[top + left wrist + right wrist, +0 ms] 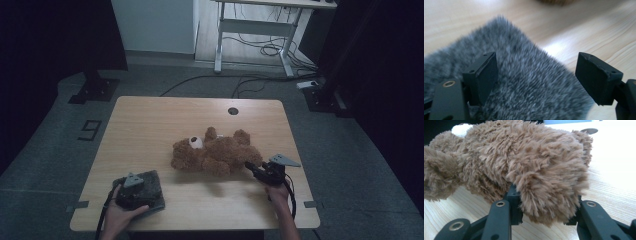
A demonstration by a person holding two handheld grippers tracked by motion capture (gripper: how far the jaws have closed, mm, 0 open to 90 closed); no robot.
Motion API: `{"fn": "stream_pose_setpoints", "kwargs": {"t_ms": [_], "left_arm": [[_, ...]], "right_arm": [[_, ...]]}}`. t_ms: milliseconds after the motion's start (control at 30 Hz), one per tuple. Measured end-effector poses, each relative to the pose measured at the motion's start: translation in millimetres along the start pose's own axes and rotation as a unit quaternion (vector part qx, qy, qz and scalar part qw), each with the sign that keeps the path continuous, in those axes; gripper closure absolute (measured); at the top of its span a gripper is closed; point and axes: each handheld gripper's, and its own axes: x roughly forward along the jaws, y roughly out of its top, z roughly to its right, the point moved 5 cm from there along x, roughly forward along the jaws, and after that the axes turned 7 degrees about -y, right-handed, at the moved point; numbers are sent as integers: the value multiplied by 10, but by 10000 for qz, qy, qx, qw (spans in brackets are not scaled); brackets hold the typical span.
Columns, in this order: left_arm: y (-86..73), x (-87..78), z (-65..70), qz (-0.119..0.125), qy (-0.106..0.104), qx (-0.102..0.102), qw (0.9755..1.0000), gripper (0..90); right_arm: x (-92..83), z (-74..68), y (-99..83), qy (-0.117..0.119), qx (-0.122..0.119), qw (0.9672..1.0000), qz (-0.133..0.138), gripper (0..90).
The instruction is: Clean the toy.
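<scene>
Broadly, my workspace is a pale rectangular wooden table (150, 125) with a small round cable hole near its far edge. Lying across its middle, toward my right, is a brown shaggy plush teddy bear (215, 154), on its side with its white muzzle turned up. Near the front left corner rests a dark grey square of fuzzy fleece fabric (150, 186), flat on the wood.

My right gripper (254, 169) reaches in low from the right and pinches one of the bear's rounded paws; in the right gripper view the paw (549, 192) bulges between the jaws, squeezed on both sides. I judge this hold pins the bear so it will not slide.

My left gripper (134, 186) hovers over the grey fabric with jaws spread wide, one over the fleece and one past its edge over bare wood, seemingly lined up to take that edge.
</scene>
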Motion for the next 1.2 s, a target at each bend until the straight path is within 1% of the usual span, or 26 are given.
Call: {"fn": "stream_pose_setpoints", "kwargs": {"t_ms": [33,67,100,167,200,233,300,400,533,667,767,900,967,1100,1200], "left_arm": [[-26,59,-1,-82,67,53,9999,156],[-26,59,-1,-82,67,53,9999,151],[-28,70,3,-102,122,130,9998,151],[-33,75,3,-101,140,155,9997,149],[-41,83,1,-93,168,207,9996,149],[-49,92,0,-92,225,303,9992,149],[-53,94,1,-137,306,403,9986,166],[-57,89,-3,-136,346,439,9983,193],[-59,79,-31,-57,401,435,9982,240],[-65,53,-63,30,460,424,9980,333],[-68,34,-99,147,516,451,9975,458],[-70,25,-109,218,588,514,9967,577],[-69,22,-112,233,587,517,9967,628],[-64,10,-132,295,588,443,9969,678],[-50,-7,-142,435,689,424,9958,693]], "right_arm": [[-2,0,0,-5,-14,10000,-7,606],[-4,0,-1,-5,-20,10000,-15,606],[-5,1,-1,-8,-28,10000,-19,605],[-2,3,-2,-4,-20,10000,-19,604],[-2,3,-2,-4,-20,10000,-19,604],[0,3,-4,-5,-15,10000,-22,603],[4,2,-8,-12,-22,10000,-30,604],[2,1,-9,-12,-23,10000,-35,604],[7,2,-11,-9,-15,10000,-37,603],[9,-1,-16,-20,-15,10000,-49,602],[12,-2,-21,-18,-11,10000,-47,601],[6,0,-27,-4,-8,10000,-57,600],[6,-1,-36,4,3,10000,-66,600],[10,-5,-50,11,-4,10000,-86,600],[8,-2,-46,15,-18,10000,-80,599]]}}
